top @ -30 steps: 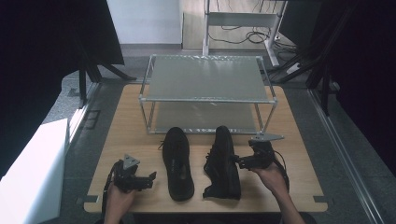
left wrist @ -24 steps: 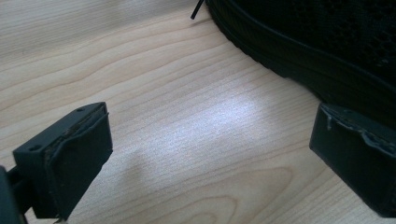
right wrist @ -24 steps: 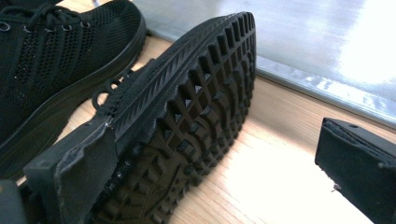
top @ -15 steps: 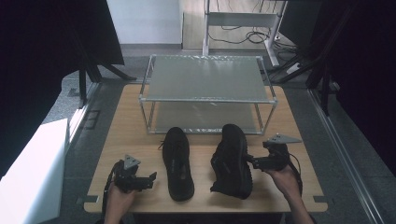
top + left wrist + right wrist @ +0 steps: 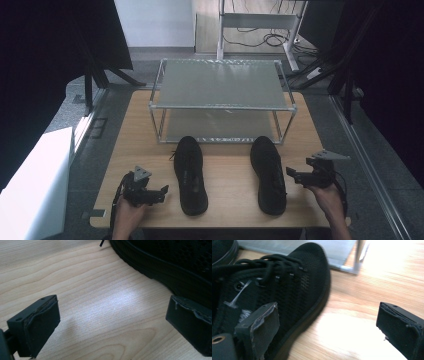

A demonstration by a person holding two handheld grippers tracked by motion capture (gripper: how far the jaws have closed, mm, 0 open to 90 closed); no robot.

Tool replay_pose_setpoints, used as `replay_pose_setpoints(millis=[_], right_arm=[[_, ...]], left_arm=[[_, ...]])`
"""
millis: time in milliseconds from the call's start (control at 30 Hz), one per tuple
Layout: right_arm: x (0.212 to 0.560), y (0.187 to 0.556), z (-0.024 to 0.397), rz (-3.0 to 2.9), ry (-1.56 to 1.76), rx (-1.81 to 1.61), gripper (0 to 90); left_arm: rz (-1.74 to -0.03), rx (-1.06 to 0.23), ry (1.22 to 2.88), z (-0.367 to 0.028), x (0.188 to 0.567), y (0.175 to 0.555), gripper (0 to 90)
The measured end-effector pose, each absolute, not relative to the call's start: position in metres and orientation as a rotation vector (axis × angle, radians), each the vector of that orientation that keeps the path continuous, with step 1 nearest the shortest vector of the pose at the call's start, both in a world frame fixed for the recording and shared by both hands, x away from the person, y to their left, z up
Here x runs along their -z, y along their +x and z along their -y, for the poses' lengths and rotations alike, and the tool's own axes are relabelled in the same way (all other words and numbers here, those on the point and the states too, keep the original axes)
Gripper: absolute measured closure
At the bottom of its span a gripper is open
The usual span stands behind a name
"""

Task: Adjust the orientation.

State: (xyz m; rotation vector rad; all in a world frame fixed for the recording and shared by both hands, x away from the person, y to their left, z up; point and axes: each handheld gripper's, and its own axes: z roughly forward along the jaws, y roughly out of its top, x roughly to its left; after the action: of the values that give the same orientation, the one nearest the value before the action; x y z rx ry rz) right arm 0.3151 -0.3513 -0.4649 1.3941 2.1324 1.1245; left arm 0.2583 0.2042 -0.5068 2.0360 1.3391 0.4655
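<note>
Metal two-tier rack (image 5: 220,85) on wooden table (image 5: 230,175).

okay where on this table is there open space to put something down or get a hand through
Bare wood lies between the left shoe and right shoe, on the table left of the rack, and on the rack's top shelf. It is tight where both toes meet the rack's front, and beside each shoe, where the left gripper and right gripper sit.

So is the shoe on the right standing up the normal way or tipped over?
Standing the normal way. The right shoe rests flat on its sole on the table, with its laces facing up in the right gripper view.
</note>
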Motion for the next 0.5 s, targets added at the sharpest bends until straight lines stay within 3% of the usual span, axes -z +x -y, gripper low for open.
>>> replay_pose_setpoints(millis=[500], right_arm=[[0.474, 0.303, 0.371, -2.116, 1.449, -1.133, 4.6]], left_arm=[[-1.384, -0.437, 2.044, -0.203, 0.506, 0.258, 0.0]])
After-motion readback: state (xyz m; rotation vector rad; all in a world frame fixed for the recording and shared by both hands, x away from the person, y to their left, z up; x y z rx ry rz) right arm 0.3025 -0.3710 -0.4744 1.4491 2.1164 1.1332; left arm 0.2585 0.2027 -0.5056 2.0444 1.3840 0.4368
